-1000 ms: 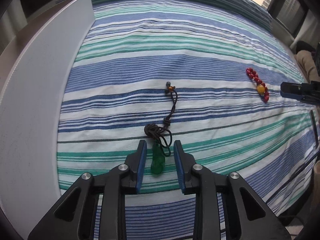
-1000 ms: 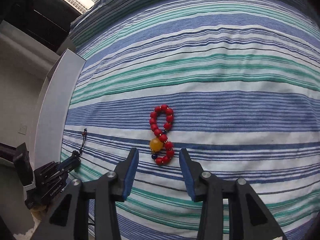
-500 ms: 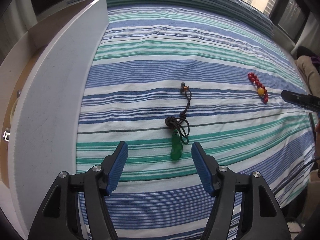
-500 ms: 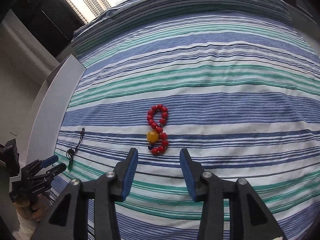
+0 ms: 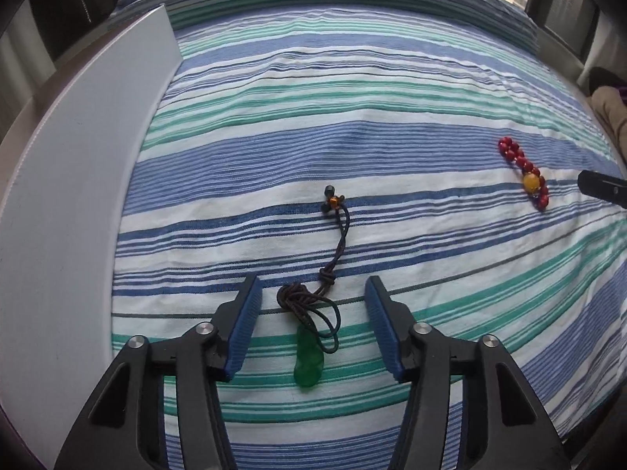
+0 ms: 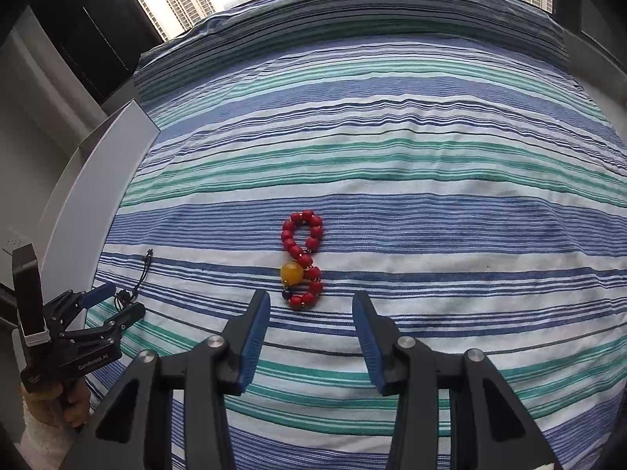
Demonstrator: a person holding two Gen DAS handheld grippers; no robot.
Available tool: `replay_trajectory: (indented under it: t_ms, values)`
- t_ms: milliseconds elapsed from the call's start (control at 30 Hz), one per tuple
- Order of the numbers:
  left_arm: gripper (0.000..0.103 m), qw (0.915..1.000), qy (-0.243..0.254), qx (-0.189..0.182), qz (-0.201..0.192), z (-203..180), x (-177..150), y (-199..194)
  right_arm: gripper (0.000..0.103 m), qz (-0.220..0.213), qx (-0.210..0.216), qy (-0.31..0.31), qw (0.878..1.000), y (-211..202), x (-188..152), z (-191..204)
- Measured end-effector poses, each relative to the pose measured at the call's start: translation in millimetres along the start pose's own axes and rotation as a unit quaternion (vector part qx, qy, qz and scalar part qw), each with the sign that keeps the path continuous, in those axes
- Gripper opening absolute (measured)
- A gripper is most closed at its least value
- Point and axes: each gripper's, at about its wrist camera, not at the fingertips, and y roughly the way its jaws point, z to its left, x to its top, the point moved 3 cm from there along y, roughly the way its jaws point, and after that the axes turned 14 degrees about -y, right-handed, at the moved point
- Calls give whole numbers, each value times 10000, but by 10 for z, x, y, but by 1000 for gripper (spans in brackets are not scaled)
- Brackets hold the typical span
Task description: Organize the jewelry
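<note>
While its jaws have just been narrowing, the left gripper (image 5: pixel 311 333) straddles the green pendant (image 5: pixel 308 361) on the striped bed (image 5: pixel 352 149), pads clear; its cord (image 5: pixel 340 244) runs straight ahead. The right gripper (image 6: pixel 311 335), half open and empty, sits just short of the red bead bracelet (image 6: pixel 302 258).

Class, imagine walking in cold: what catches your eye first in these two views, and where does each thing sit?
First, the red bead bracelet with its one amber bead, twisted into a figure eight on the striped bedsheet, just ahead of the open right gripper. Next, the green pendant on its dark cord, lying untouched between the fingers of the left gripper, whose jaws have just been closing.
</note>
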Motion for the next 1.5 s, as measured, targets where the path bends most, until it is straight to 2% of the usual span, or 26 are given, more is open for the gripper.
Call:
replay_trajectory:
  t_ms: [33, 67, 233, 333, 433, 567, 667, 700, 733, 767, 800, 1033, 1267, 1367, 1500]
  values:
    - [21, 10000, 21, 14, -5, -6, 5, -9, 45, -10, 7, -4, 10000, -4, 13, -5]
    - [10, 10000, 58, 3, 7, -13, 11, -16, 45, -15, 1, -2, 10000, -7, 24, -14]
    - [10, 9986, -238, -408, 252, 90, 26, -60, 45, 119, 26, 86, 9999, 37, 127, -118]
    - [10, 9971, -387, -598, 281, 119, 18, -131, 45, 457, 54, 212, 9987, 191, 241, -189]
    - [10, 9964, -462, -660, 276, 121, 17, -194, 45, 692, 261, 40, 9973, 397, 357, -97]
    - [9, 9961, -472, -699, 243, 98, 1, -290, 45, 1071, 25, -347, 9936, 692, 422, 75]
    - [9, 9960, -476, -725, 203, 108, -1, -371, 44, 1162, -304, -739, 9900, 727, 428, 192]
    - [10, 9958, -485, -745, 205, 112, -1, -401, 29, 1162, -371, -815, 9892, 722, 420, 204]
    - [9, 9955, -504, -774, 208, 112, -3, -437, 20, 1191, -501, -940, 9871, 717, 405, 221]
    - [10, 9951, -523, -813, 214, 115, -1, -471, 13, 1210, -530, -995, 9862, 707, 388, 231]
    - [10, 9946, -545, -859, 217, 119, -16, -525, 11, 1198, -444, -953, 9872, 679, 375, 235]
    - [9, 9901, -767, -1178, 37, 244, 37, -1045, 10, 483, -159, -939, 9943, 71, 463, 318]
    - [10, 9843, -1124, -1352, -157, 632, 167, -1707, 10, -170, 218, -1337, 9906, -496, 750, 816]
    - [10, 9825, -1303, -1275, -385, 945, 278, -2041, 10, -389, 476, -1554, 9859, -664, 916, 1115]
    - [10, 9797, -1587, -963, -763, 1459, 442, -2405, 10, -655, 856, -1877, 9763, -816, 1135, 1634]
